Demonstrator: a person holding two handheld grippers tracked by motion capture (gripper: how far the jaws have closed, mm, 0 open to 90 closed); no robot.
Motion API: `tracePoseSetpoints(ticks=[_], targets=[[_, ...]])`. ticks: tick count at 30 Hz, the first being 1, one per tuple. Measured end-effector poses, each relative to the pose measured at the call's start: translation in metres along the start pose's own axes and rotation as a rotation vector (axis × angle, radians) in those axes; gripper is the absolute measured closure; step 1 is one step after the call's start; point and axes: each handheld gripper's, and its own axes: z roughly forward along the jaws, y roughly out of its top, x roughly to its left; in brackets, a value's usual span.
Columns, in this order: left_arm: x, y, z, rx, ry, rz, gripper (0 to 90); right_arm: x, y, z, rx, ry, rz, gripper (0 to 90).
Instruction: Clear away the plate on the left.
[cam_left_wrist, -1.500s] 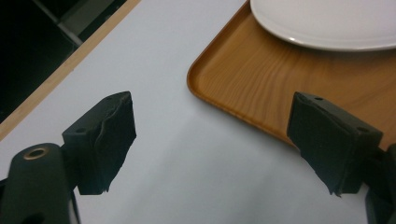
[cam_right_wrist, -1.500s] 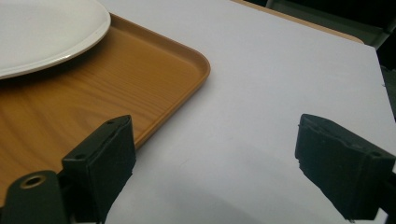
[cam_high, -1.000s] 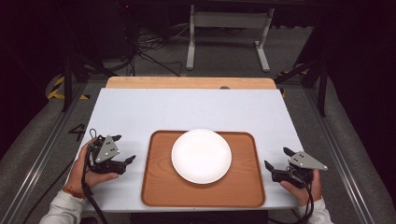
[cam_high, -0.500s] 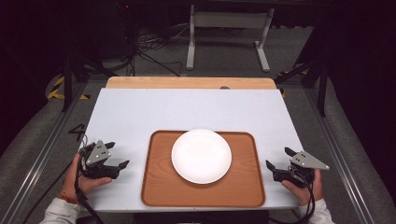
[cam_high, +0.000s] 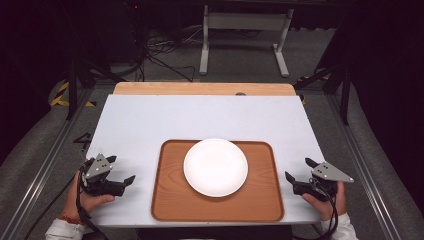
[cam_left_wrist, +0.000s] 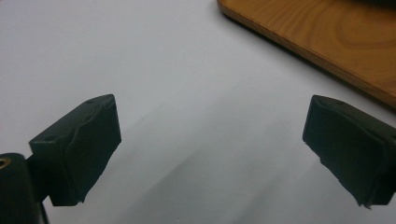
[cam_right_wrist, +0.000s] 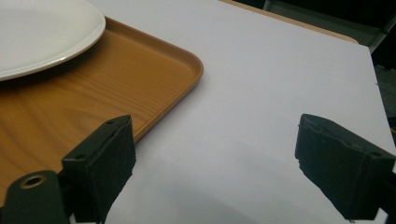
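A round white plate (cam_high: 215, 166) lies in the middle of a brown wooden tray (cam_high: 262, 200) near the table's front edge. To the left of the tray, low over the white tabletop, my left gripper (cam_high: 121, 169) is open; its jaws have just been opening and nothing is between them. In the left gripper view the left gripper (cam_left_wrist: 210, 140) faces bare table, with a tray (cam_left_wrist: 317, 42) corner at the upper right. My right gripper (cam_high: 298, 169) stands open and empty right of the tray. The right gripper (cam_right_wrist: 212, 154) view has the tray (cam_right_wrist: 116, 79) and plate (cam_right_wrist: 42, 32) at its left.
The white tabletop (cam_high: 200, 115) stretches bare beyond the tray to a wooden strip (cam_high: 200, 88) at the far edge. A metal stand (cam_high: 245, 30) and cables lie on the floor behind. Metal rails run along both sides of the table.
My left gripper has moved left and toward the near edge, away from the tray, and sunk lower; its jaws stand wider. The right gripper, tray and plate have not moved.
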Motion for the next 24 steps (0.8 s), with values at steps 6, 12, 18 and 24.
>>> tracePoseSetpoints(ticks=[6,12,18,24], targets=[[-0.001,0.0006,-0.0038,-0.034,-0.004,-0.004,3.3,0.0019,0.0002,-0.0006,0.008,-0.004,-0.014,12.9],[-0.003,0.001,-0.0058,-0.037,-0.01,0.009,3.9,0.0077,0.0021,-0.0037,0.006,-0.004,-0.027,12.9],[-0.0038,0.0032,-0.003,-0.035,-0.015,0.015,4.0,0.007,0.0013,-0.0034,0.009,-0.007,-0.025,12.9],[-0.0054,0.0038,-0.0017,-0.029,-0.016,0.022,4.2,0.0061,0.0,-0.0037,0.012,-0.008,-0.022,12.9]])
